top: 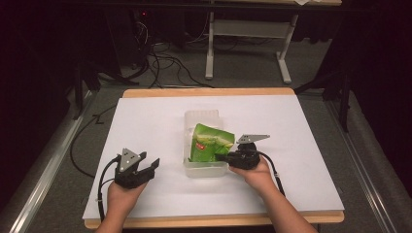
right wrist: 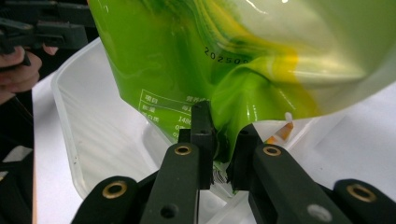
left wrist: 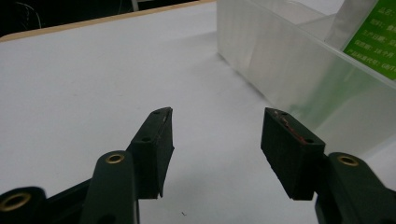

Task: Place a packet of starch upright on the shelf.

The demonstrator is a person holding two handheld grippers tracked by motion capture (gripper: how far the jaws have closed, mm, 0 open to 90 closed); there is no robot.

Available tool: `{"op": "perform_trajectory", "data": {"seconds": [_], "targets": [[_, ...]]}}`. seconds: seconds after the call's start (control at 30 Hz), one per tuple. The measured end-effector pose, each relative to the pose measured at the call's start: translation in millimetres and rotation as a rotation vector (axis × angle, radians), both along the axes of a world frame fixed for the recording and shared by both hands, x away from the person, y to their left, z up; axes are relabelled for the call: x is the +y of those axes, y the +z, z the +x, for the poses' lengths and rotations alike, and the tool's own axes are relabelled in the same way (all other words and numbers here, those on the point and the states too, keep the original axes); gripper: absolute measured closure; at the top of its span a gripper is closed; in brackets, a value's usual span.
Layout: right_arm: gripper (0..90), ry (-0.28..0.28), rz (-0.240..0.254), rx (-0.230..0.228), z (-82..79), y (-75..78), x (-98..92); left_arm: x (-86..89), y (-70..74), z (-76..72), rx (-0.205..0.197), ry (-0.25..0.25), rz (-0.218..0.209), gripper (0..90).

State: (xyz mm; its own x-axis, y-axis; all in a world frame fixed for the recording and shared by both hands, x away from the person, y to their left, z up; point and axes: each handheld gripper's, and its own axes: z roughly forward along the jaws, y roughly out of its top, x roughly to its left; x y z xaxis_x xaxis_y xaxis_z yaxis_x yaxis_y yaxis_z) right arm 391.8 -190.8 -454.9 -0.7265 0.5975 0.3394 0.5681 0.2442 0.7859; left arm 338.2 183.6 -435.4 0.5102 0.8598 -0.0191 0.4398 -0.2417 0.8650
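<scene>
We see a glossy green and yellow snack bag (top: 210,143) standing tilted in a clear rectangular plastic container (top: 201,170) at mid-table on the white sheet (top: 301,160). Our right gripper (right wrist: 220,154) pinches its crumpled edge, 2 jaws pressed onto the film. We judge the step is best done by keeping that pinch firm and moving the bag slowly, clear of the container wall. Our left gripper (left wrist: 215,140) sits spread and empty just beside the container's left side.
</scene>
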Motion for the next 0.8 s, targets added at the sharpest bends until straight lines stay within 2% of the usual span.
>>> {"op": "perform_trajectory", "data": {"seconds": [0.13, 0.37, 0.5, 0.7, 0.8], "targets": [[84.3, 0.002, -0.006, -0.002, -0.2, 1.3, 0.2, 0.1, 0.3, -0.4, 0.001, 0.000, -0.002, 44.2], [81.5, -0.004, -0.010, -0.061, -2.9, 11.1, -1.6, 1.1, 0.1, 0.4, 0.001, 0.001, -0.005, 44.2], [78.0, -0.014, 0.006, -0.092, -5.1, 16.7, -2.0, 1.0, 0.3, 0.0, 0.000, -0.003, -0.010, 44.2], [75.7, -0.031, 0.072, -0.157, -10.4, 30.6, -4.8, 1.5, -0.1, 0.5, 0.001, -0.004, -0.015, 44.2], [73.7, -0.035, 0.067, -0.188, -14.0, 36.3, -3.4, 1.6, 0.0, 0.3, 0.001, -0.006, -0.017, 44.2]]}}
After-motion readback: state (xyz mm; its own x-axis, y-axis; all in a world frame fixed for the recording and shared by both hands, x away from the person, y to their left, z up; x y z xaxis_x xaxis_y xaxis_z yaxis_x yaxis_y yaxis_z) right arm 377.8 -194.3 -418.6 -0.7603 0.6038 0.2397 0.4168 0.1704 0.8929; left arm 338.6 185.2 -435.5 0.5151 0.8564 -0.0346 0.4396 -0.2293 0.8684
